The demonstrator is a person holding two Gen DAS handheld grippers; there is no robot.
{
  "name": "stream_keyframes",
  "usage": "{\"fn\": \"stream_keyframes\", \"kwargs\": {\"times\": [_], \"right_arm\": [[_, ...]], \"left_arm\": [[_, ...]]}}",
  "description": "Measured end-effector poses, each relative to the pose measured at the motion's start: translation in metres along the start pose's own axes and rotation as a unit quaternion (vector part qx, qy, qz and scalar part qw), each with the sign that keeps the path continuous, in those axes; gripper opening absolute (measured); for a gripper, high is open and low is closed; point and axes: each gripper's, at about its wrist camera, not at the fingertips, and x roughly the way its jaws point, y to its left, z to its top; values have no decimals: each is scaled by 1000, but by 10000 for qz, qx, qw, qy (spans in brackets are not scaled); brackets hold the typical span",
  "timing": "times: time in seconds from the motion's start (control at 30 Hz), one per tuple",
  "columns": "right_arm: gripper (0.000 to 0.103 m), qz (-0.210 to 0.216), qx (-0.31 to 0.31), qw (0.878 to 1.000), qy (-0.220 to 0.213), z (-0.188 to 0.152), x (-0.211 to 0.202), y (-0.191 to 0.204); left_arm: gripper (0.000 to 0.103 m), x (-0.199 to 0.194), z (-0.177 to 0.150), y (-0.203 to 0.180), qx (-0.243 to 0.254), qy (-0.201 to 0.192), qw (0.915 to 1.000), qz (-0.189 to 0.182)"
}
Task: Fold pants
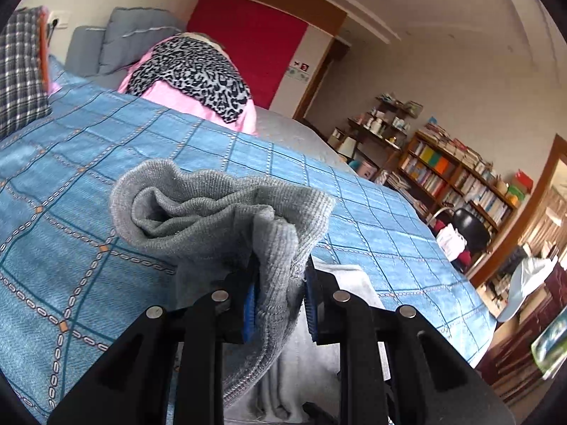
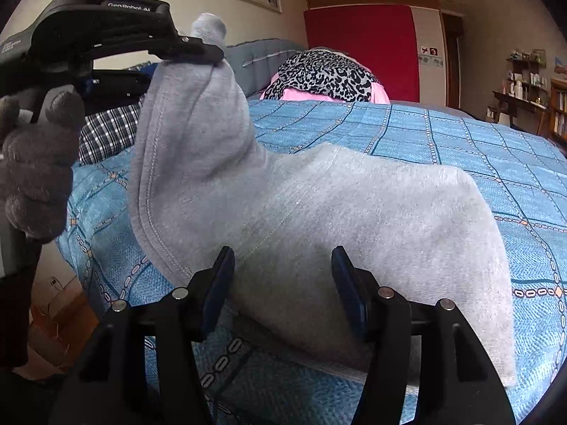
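Note:
Grey sweatpants [image 2: 354,212] lie on a blue checked bedspread [image 2: 460,134]. My left gripper [image 1: 278,304] is shut on a bunched ribbed end of the pants [image 1: 219,212] and holds it lifted above the bed. In the right wrist view the left gripper [image 2: 209,55] is at the upper left, pulling a corner of the pants up into a peak. My right gripper [image 2: 283,290] is open, its jaws astride the near edge of the pants where they rest on the bed; it holds nothing.
A leopard-print cloth on pink fabric [image 2: 326,74] and a plaid garment [image 2: 106,131] lie further up the bed. A grey headboard cushion [image 1: 134,35] stands behind. Bookshelves [image 1: 457,177] and a black chair [image 1: 471,226] stand to the right, beyond the bed edge.

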Motion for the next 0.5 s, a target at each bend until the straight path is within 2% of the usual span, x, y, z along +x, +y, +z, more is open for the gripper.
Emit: {"fn": "stream_keyframes", "kwargs": {"times": [0.17,0.33,0.43,0.5], "right_arm": [[59,-47,413,9984,-377,1,-34,-24],[59,-627,1180,9879,-793,-10,-70,-70],[59,-1062,1505,9785,-930,-19,-87,-95],[59,-1211,1700,9736,-919,-25,-94,-112]], "left_arm": [[22,21,-12,-56,720,227,9970,-188],[21,42,-33,-105,1289,474,9901,-290],[21,53,-49,-131,1738,558,9827,-310],[22,61,-65,-152,2145,660,9739,-348]]}}
